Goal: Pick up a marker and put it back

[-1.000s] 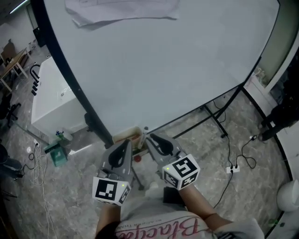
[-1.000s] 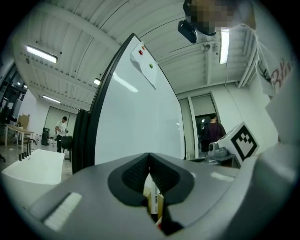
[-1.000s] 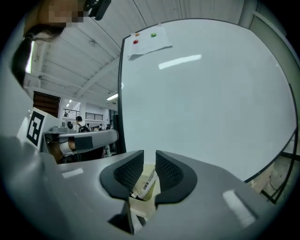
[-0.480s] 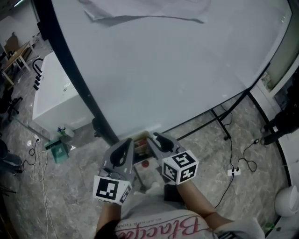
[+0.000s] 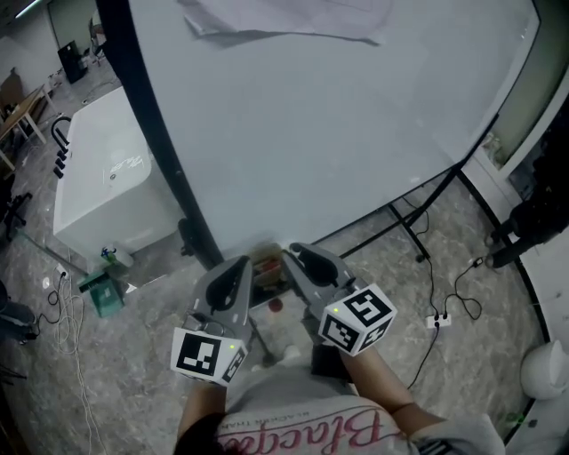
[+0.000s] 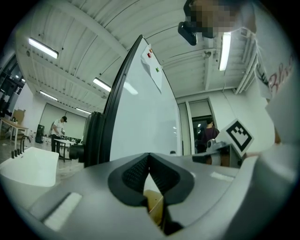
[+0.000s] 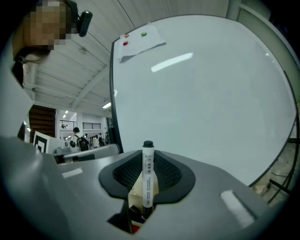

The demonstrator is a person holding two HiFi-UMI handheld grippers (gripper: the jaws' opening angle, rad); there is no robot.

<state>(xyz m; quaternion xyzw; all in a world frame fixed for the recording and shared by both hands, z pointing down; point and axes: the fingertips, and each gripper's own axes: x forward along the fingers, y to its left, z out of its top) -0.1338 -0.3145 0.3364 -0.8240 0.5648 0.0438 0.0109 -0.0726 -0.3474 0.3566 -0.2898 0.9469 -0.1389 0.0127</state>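
The right hand-held gripper (image 7: 148, 164), whose jaws have just been closing, clamps a slim white marker with a black cap (image 7: 147, 176) upright between its ribbed pads in front of the large white whiteboard (image 7: 211, 93), while the left hand-held gripper (image 6: 149, 163) holds its jaws together, empty.

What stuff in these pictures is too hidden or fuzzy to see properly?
Label on the marker: right gripper view, print too small.
Yellow thing: left gripper view, mostly hidden behind the left gripper's shut jaws.
Paper on the whiteboard: head view, cut off by the top edge.
Red thing: head view, too small and blurred.
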